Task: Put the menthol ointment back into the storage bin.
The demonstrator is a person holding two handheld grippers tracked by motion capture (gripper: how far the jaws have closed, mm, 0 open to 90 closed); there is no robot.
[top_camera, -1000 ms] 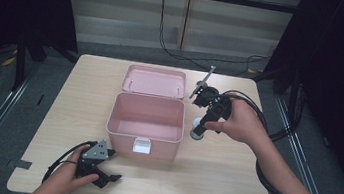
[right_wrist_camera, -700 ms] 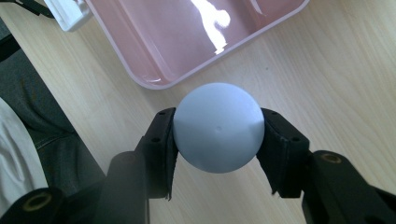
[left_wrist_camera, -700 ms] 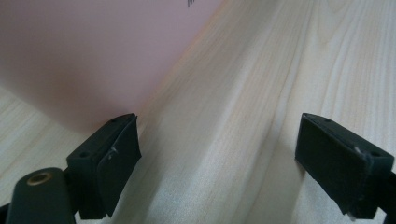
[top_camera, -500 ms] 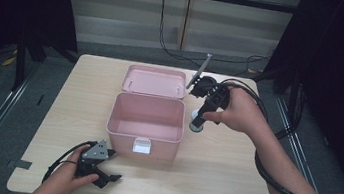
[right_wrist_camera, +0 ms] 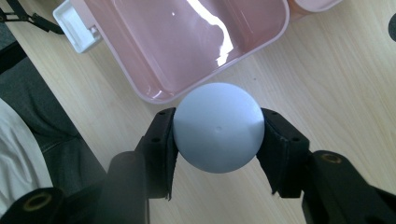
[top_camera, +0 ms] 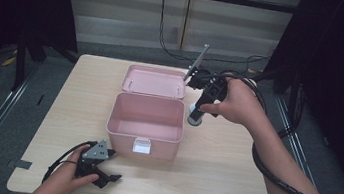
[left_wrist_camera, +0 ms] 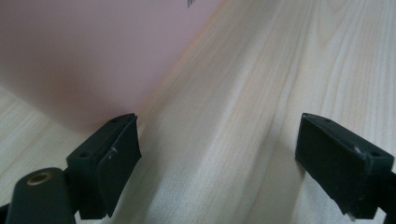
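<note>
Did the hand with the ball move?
Yes. The right gripper holding the ball rose, staying beside the pink box's right rim.

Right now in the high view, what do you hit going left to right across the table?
Left gripper → pink box → ball → right hand.

In the left gripper view, the pink box [left_wrist_camera: 88, 51] is blurred and cut off by the top and left edges. In the right gripper view, the sides of the pale blue ball [right_wrist_camera: 217, 127] are hidden by the black pads [right_wrist_camera: 161, 149]. The box's far end is cut off at the top edge.
</note>
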